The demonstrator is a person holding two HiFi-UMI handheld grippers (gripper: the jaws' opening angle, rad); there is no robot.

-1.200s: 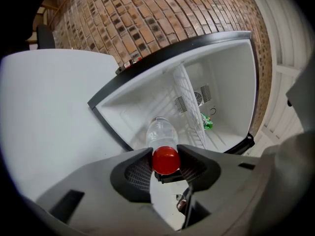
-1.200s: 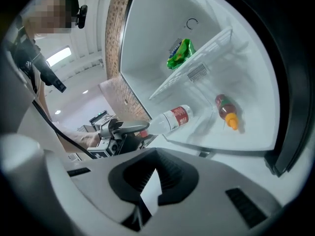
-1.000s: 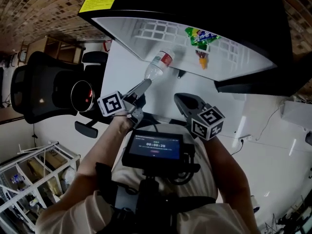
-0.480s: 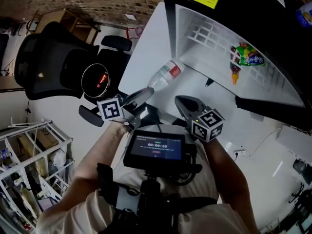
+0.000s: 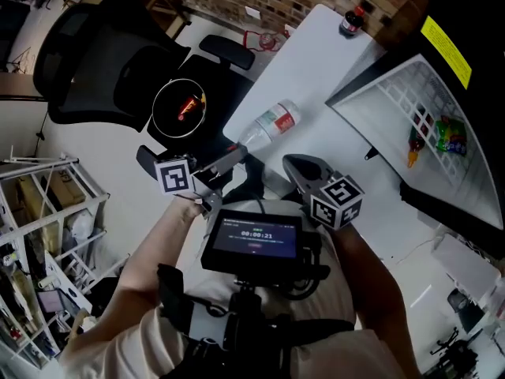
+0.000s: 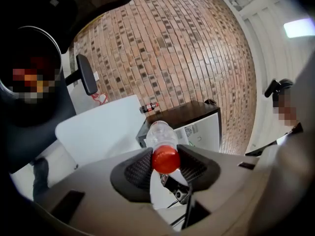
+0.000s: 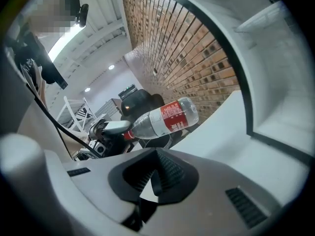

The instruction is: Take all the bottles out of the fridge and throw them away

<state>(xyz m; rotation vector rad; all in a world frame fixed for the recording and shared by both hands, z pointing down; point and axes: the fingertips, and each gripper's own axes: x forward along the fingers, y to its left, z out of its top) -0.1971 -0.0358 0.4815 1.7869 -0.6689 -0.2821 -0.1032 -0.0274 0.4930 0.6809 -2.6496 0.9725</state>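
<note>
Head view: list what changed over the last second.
The person turned away from the fridge, which slid from top centre to the right edge; the office chair and round bin came toward the middle. Unchanged: left gripper clamps the bottle by its red cap; right gripper shut, empty.

fridge (image 5: 481, 30) cut off at right edge, far bottle (image 5: 352, 20) label unreadable

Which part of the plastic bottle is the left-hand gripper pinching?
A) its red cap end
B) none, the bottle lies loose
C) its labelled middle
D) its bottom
A: in the left gripper view, the left gripper has both pads pressed on the red cap of the bottle, whose clear body sticks out ahead.
</note>
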